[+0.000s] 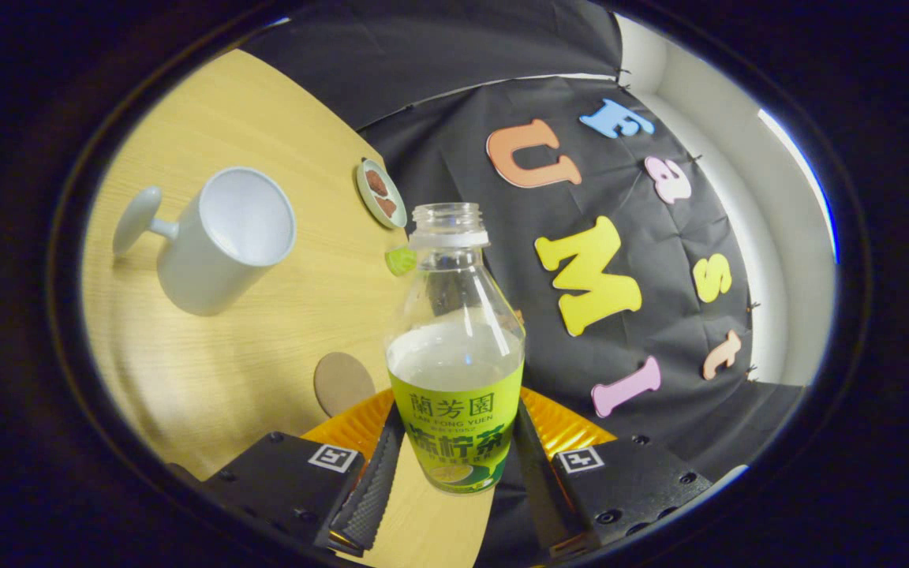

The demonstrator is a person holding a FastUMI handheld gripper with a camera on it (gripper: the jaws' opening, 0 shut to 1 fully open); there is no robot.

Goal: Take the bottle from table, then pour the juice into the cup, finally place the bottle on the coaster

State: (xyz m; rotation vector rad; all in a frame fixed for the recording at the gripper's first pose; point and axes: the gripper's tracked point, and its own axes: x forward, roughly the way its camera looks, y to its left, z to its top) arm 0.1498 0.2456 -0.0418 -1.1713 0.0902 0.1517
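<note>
Bottle [455,347] stands at the lower centre of the frame, gripped between the two fingers [376,477], which press on its labelled lower body from either side. It is uncapped, with clear liquid filling roughly its lower half, and it appears lifted clear of the desk [249,347], though the fisheye tilt makes that hard to judge. At the upper left of the frame, on the desk, the white cup [222,241] shows its open mouth, its handle pointing away from the bottle. A round brown coaster [342,383] lies on the desk just left of the bottle. Near the desk's far edge, above the bottle's neck, sits a small dish [381,193] with brown pieces, and just beside the neck a small green thing [401,259], perhaps the cap.
</note>
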